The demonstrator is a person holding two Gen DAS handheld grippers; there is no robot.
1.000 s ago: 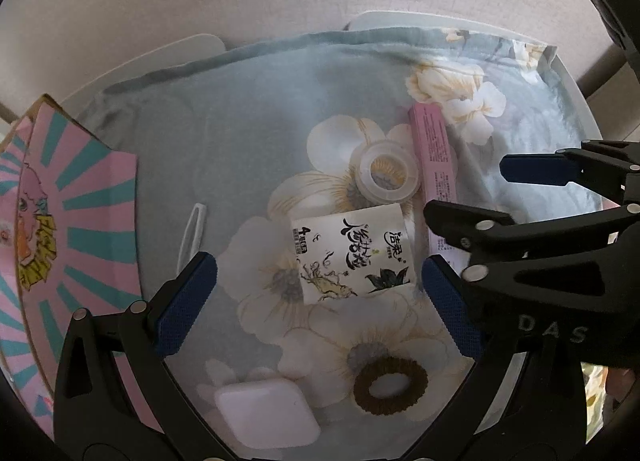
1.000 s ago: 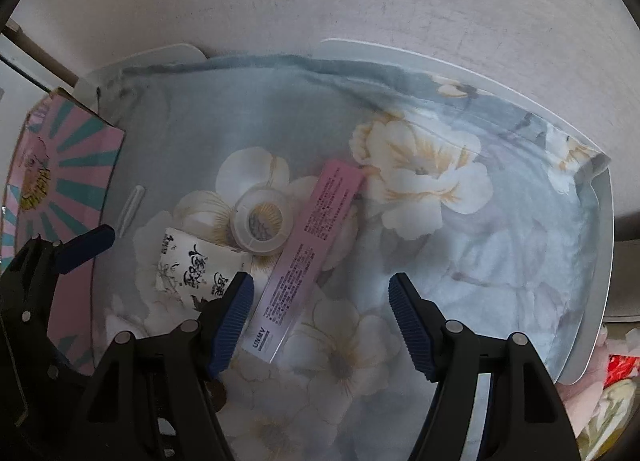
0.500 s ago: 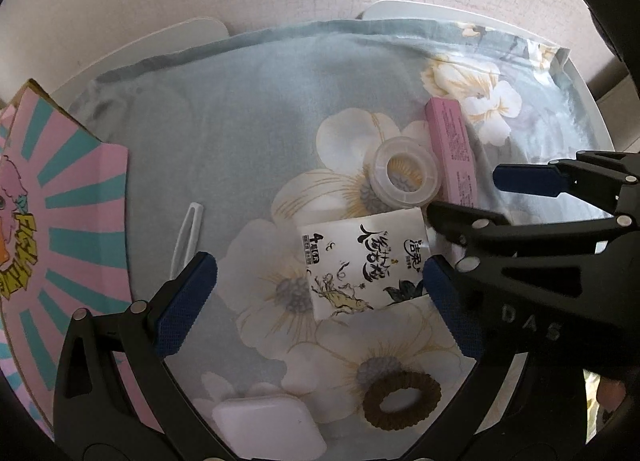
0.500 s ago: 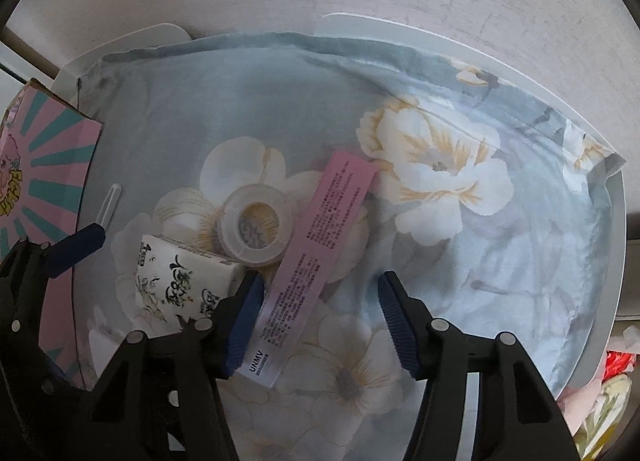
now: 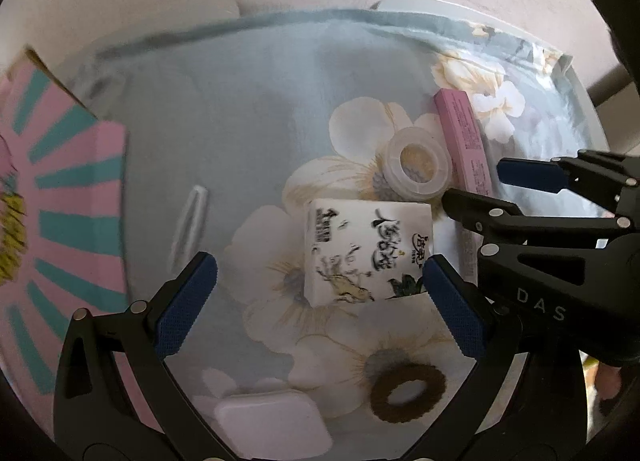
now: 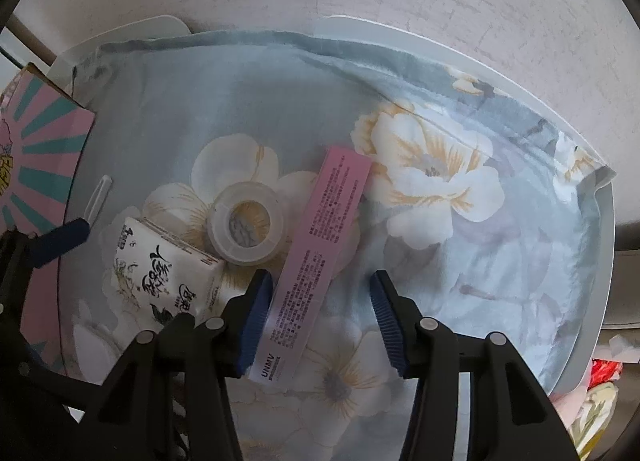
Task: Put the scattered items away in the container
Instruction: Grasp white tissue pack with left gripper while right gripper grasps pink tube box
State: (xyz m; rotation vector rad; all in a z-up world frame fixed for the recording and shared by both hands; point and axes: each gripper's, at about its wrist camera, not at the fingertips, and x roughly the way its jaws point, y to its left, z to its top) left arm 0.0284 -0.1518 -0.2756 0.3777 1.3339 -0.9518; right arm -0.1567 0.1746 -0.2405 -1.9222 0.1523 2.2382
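In the right wrist view, the right gripper (image 6: 320, 311) points down over a pale blue cloth with big white flowers (image 6: 460, 261). Its jaws are closing around the lower end of a long flat pink box with small print (image 6: 320, 245). The left blue pad (image 6: 256, 313) is just beside the box edge, and the right pad is apart from it, so the box is between the jaws but not yet pressed.

To the left of the box lies a clear roll of tape (image 6: 246, 227), and lower left a white tissue pack with black brush letters (image 6: 160, 269).

In the left wrist view, the left gripper (image 5: 316, 301) is wide open above the tissue pack (image 5: 368, 253), gripping nothing. At the bottom lie a brown fuzzy hair ring (image 5: 408, 389) and a white rounded square case (image 5: 272, 421). A pink and teal striped cardboard box (image 5: 76, 197) stands at the left edge.
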